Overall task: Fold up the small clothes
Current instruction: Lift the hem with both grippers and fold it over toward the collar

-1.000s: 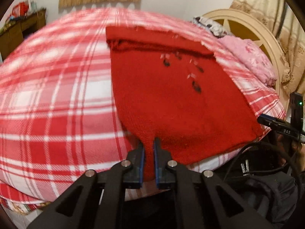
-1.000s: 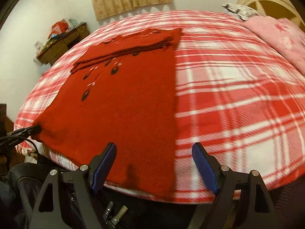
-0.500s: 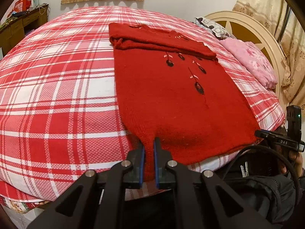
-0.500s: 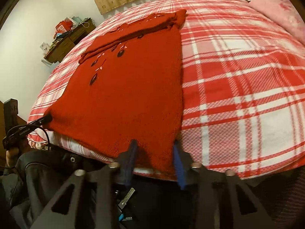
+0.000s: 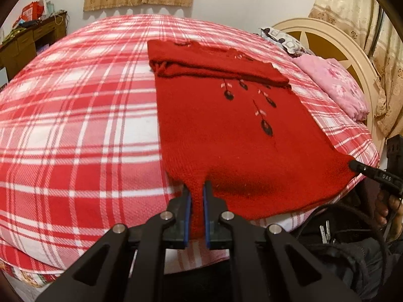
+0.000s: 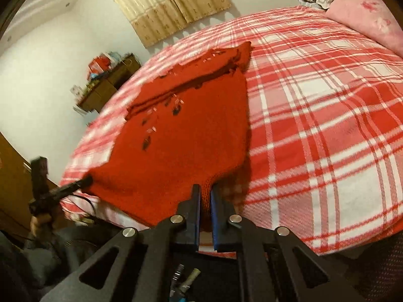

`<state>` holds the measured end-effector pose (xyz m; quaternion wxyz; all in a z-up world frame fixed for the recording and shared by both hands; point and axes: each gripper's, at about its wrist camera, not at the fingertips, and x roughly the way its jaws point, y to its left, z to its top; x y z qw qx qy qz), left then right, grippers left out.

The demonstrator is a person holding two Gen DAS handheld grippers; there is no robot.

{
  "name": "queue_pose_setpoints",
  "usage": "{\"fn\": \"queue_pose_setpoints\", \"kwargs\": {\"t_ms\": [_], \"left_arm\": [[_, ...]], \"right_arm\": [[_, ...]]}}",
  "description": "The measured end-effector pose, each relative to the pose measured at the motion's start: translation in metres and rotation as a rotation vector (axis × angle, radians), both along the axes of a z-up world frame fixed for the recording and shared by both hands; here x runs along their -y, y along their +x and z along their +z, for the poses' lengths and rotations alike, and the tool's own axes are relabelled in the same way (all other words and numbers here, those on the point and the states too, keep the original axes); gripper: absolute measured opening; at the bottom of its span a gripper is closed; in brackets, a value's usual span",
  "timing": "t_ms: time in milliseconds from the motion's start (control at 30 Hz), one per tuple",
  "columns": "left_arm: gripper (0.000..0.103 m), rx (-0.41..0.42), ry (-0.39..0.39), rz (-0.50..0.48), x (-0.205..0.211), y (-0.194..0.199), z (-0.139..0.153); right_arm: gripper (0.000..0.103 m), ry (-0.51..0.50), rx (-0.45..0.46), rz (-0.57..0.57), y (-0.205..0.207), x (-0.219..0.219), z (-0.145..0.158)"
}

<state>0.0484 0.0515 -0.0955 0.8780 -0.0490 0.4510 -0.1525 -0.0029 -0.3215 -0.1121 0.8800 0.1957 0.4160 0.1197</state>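
Left wrist view
- Sweater: red sweater [image 5: 226, 130] lies flat on the bed [image 5: 75, 130], hem toward me, far end already turned over into a band across the top.
- My left gripper [image 5: 196, 201]: clenched on the near hem corner, knit pinched between the blue pads.
- Other gripper: its black tip sits at the opposite hem corner, far right.
- Extras: pink pillow [image 5: 335, 85] by the headboard, well apart from the sweater.

Right wrist view
- Sweater: same red sweater [image 6: 181, 138], blurry, near edge raised slightly off the bed [image 6: 327, 125].
- My right gripper [image 6: 206, 201]: clamped on the hem corner on its side, fabric between the pads.

Progress
- Done: sleeves/top look folded in, both hem corners gripped.
- Left: I judge the bottom-to-top fold is not yet made; hem needs carrying up to the folded band, then release and smooth.
- Stage guess: roughly midway.
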Motion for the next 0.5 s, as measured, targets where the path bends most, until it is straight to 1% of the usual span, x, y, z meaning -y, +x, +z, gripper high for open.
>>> {"fn": "queue_pose_setpoints", "kwargs": {"t_ms": [67,133,200,300,400,500], "left_arm": [[0.009,0.024,0.023,0.0,0.001,0.001,0.007],[0.009,0.043,0.029,0.002,0.001,0.004,0.014],[0.009,0.06,0.022,0.009,-0.002,0.008,0.021],[0.009,0.084,0.033,0.019,-0.002,0.014,0.027],[0.009,0.109,0.069,0.025,0.001,0.019,0.03],[0.009,0.116,0.09,0.028,0.004,0.024,0.032]], "right_arm": [[0.007,0.013,0.02,-0.005,0.004,0.002,0.008],[0.007,0.042,0.038,-0.006,0.009,0.005,0.016],[0.007,0.037,0.054,-0.005,0.014,0.005,0.023],[0.006,0.028,0.079,-0.005,0.022,0.006,0.032],[0.007,0.026,0.096,0.001,0.027,0.006,0.038],[0.006,0.031,0.106,0.006,0.032,0.006,0.042]]}}
